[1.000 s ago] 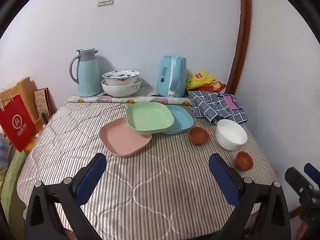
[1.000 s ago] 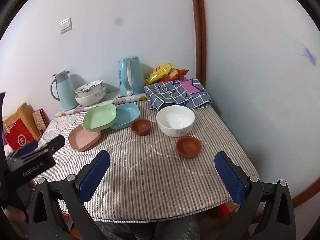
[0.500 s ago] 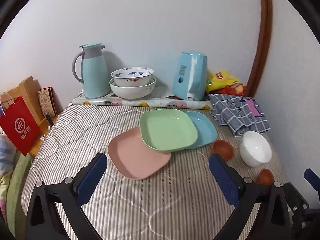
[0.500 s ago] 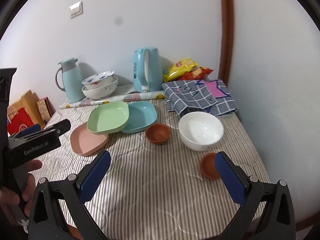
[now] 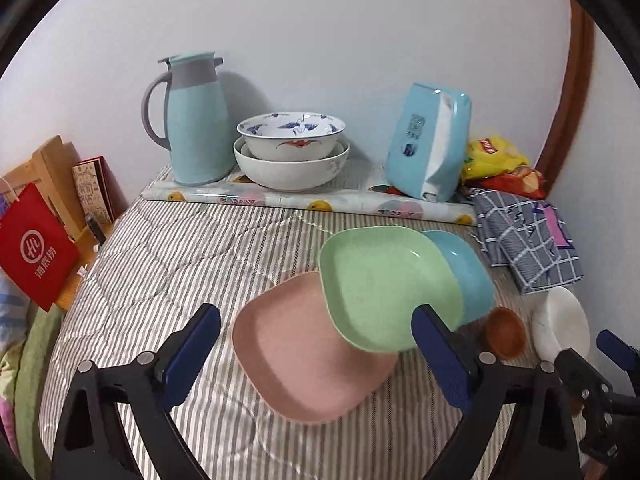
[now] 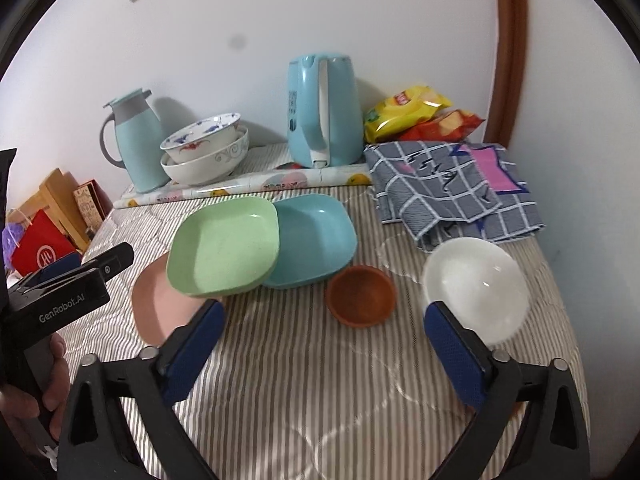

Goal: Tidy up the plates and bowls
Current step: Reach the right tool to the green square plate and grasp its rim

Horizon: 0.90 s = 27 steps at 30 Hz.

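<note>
A green square plate lies overlapping a pink plate and a blue plate on the striped table. A small brown bowl and a white bowl sit to their right. My left gripper is open and empty over the pink plate. My right gripper is open and empty just in front of the brown bowl. A second brown bowl is mostly hidden behind the right finger.
Two stacked patterned bowls, a blue thermos jug and a blue kettle stand at the back by the wall. A checked cloth and snack bags lie at the back right. A red bag stands left of the table.
Both grippers have moved forward and lower toward the dishes, which now look larger. The left one has come over the pink plate, the right one close to the brown bowl. Both stay open.
</note>
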Available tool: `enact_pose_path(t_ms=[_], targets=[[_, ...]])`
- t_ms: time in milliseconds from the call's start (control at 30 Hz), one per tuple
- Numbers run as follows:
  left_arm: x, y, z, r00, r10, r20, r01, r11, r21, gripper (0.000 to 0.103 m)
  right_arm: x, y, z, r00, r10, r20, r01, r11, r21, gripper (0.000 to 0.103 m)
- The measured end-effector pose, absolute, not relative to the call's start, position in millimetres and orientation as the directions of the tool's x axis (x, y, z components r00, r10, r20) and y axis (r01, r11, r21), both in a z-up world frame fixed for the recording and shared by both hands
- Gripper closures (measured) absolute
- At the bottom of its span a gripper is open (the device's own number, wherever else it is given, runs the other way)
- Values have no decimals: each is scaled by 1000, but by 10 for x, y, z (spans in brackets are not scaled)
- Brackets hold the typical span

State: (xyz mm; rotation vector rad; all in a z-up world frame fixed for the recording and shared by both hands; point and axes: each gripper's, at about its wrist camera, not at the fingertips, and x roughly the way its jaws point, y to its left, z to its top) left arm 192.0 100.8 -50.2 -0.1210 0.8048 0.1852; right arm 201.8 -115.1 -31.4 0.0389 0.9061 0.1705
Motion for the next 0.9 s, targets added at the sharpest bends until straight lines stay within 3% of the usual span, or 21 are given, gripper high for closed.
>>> enact_pose_path(t_ms=[100, 267, 400, 467, 733, 900], targets=[[2112, 1083, -610, 663, 108, -741, -209, 977, -45, 12, 2199, -1054, -433, 571, 172, -802, -136, 984, 114, 17], [2392, 1135, -761, 639, 98, -763, -198, 979, -40, 19, 2438, -961, -578, 548, 193, -814, -128, 981, 146, 20], [2568, 1162, -852, 633, 88, -769, -187, 981, -41, 21, 2648, -893, -682, 530, 202, -824, -122, 979, 162, 29], [2663, 1175, -919, 628, 66, -775, -174, 983, -57, 29, 2742, -842, -750, 520, 201, -830, -124, 979, 160, 32], [2952, 1219, -1147, 598, 37, -800, -162, 984, -76, 34, 2926, -689, -972, 481, 218, -849, -129, 976, 178, 39], [3038, 1219, -1289, 577, -2, -817, -149, 983, -108, 53, 2957, -608, -1121, 455, 212, -865, -133, 977, 169, 50]])
